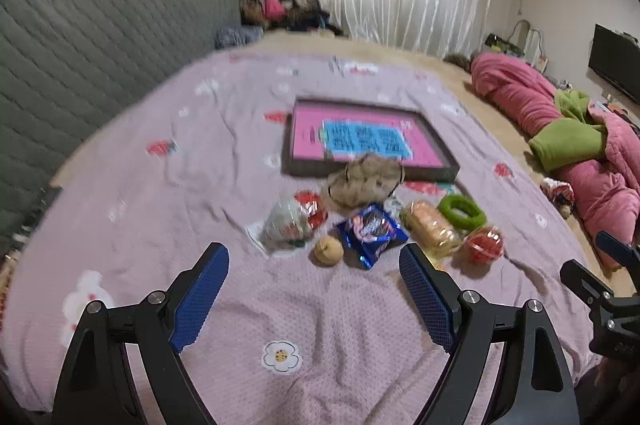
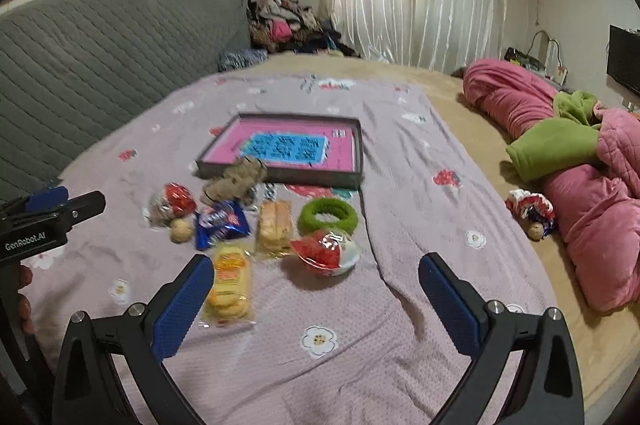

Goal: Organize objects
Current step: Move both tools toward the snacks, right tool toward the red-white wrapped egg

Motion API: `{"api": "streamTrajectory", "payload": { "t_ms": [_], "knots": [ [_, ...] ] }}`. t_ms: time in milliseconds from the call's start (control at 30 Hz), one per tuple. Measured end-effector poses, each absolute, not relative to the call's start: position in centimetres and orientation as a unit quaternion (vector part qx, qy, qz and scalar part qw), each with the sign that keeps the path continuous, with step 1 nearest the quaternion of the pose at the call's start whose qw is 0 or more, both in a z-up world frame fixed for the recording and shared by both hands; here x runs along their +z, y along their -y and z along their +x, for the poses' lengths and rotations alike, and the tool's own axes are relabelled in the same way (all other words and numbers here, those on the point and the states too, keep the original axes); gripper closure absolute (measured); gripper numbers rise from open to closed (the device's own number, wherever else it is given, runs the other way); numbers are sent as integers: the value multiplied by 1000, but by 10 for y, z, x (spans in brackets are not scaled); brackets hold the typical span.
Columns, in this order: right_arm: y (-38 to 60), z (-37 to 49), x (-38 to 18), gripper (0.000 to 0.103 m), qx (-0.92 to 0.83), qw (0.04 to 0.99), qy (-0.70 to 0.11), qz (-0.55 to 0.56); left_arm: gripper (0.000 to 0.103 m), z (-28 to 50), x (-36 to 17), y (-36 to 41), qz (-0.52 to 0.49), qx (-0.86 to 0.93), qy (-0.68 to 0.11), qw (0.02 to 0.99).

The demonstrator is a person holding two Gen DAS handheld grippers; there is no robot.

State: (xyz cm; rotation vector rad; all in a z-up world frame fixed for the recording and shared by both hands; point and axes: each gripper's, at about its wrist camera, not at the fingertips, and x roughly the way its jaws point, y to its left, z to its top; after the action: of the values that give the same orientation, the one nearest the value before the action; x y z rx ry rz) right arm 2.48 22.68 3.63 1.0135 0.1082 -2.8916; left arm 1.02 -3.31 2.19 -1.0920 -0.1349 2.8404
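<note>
Opening stage of the organizing task: both grippers are hovering above the lilac bedspread (image 2: pixel 400 153) with nothing gathered yet. The left gripper (image 1: pixel 314 289) is presenting its blue pads wide apart and empty; the right gripper (image 2: pixel 316 299) is likewise spread and holding nothing. The loose items are lying in a cluster just in front of the shallow pink-lined tray (image 2: pixel 358 161), which is sitting empty toward the middle of the bed and is judged to be the collecting place. In the cluster: a blue snack packet (image 1: pixel 372 229), a small round fruit (image 1: pixel 328 251), a wrapped bread loaf (image 2: pixel 274 227), a green ring (image 2: pixel 328 215), a red-and-white wrapped ball (image 2: pixel 326 251), a yellow biscuit pack (image 2: pixel 230 281), a clear bag with red print (image 1: pixel 290 221) and a tan crumpled piece (image 1: pixel 364 179) touching the tray's near rim. The biscuit pack is lying just beside the right gripper's left pad; the fruit and blue packet are nearest the left gripper. The next move is likely calling for one gripper to descend over its closest item, straddling it with the jaws, closing, then carrying it over the rim into the tray
</note>
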Motion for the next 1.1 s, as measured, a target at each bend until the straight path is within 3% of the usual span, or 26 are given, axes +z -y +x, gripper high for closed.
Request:
{"api": "streamTrajectory", "payload": {
  "t_ms": [633, 1100],
  "knots": [
    [-231, -54, -12, 0, -910, 40, -47, 410, 15, -94, -43, 20, -428, 901, -20, 64],
    [-240, -90, -51, 0, -890, 15, -43, 454, 15, -130, -68, 36, -441, 895, 8, 70]
  ]
}}
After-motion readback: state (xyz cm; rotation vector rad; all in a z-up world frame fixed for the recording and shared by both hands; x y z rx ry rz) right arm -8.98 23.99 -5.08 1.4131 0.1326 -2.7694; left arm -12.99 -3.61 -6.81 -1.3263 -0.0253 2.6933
